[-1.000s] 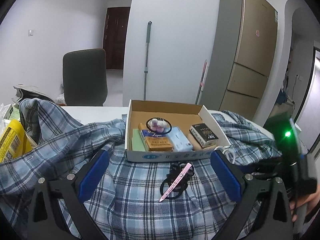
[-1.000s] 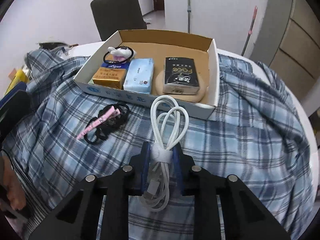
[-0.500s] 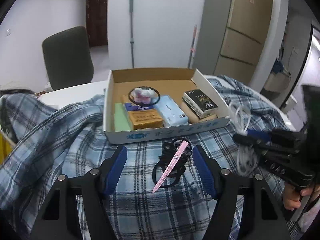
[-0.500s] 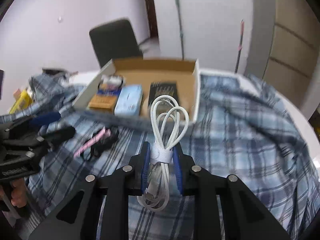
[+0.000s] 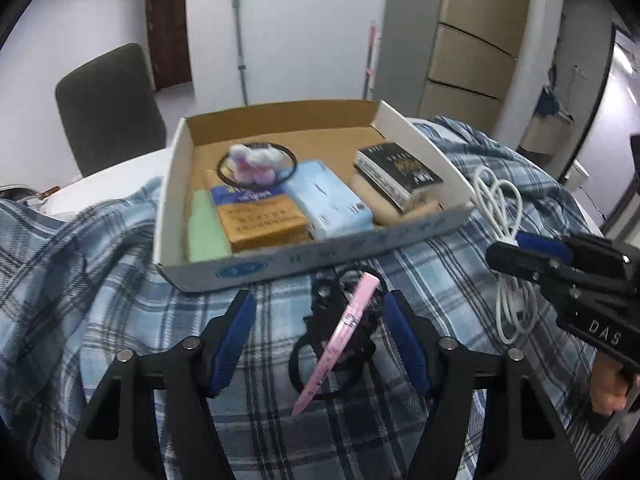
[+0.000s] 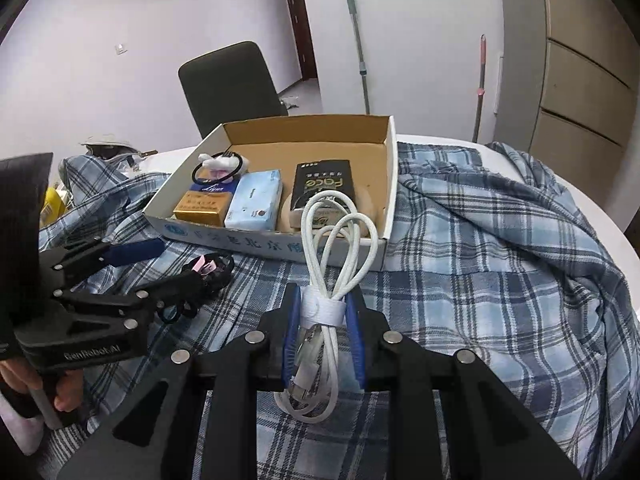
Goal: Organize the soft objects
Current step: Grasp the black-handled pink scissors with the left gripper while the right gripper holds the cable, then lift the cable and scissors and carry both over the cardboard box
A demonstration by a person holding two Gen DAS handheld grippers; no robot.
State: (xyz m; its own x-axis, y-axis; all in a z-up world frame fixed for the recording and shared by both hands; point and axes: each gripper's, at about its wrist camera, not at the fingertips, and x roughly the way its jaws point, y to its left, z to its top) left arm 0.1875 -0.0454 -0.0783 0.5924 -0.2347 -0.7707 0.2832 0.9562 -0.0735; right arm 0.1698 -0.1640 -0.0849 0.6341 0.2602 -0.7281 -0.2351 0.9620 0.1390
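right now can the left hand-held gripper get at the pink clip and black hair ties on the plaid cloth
Probably yes: the left hand-held gripper is closing with the pink clip and black hair ties between its fingers, nothing blocking.

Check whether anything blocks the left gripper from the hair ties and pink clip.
Nothing visible does. The left gripper straddles the hair ties and pink clip on the plaid cloth, its jaws closing around them.

The left gripper [image 5: 318,330] tilts downward, jaws closing around a hair clip — pads not yet pressing. The right gripper [image 6: 324,330] is clamped tight, tilted downward too — a hand [image 5: 606,386] grips its handle.
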